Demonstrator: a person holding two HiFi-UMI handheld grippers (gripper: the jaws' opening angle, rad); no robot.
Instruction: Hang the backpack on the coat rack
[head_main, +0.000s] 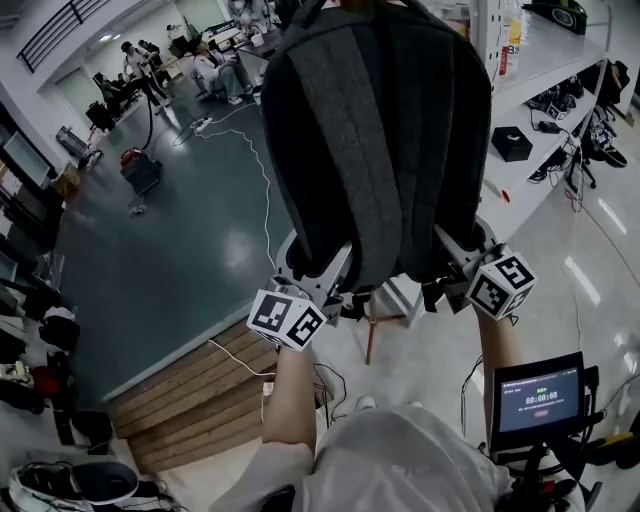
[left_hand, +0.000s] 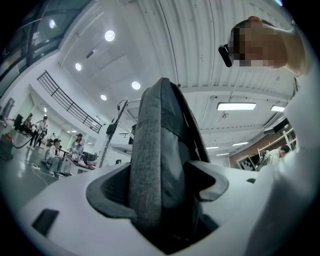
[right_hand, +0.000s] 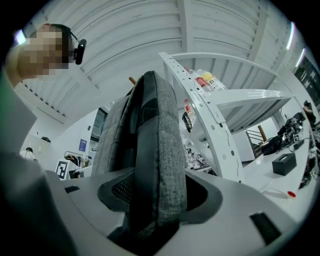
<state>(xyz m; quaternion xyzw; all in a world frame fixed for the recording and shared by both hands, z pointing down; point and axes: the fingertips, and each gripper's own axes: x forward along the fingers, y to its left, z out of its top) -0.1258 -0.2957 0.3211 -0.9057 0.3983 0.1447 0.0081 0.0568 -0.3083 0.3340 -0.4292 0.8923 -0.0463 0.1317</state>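
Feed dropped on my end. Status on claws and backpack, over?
Left claw shut on backpack lower edge. Right claw shut on it too. Backpack upright, held high; hung or not, cannot tell. White shelving close on right side.

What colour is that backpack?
The backpack is dark grey, nearly black, with lighter speckled grey straps. The head view shows it best.

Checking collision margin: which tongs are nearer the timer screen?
Right. The right tongs grip the backpack's lower corner on the timer screen's side, close to it; the left tongs grip the opposite corner, across the bag from the screen.
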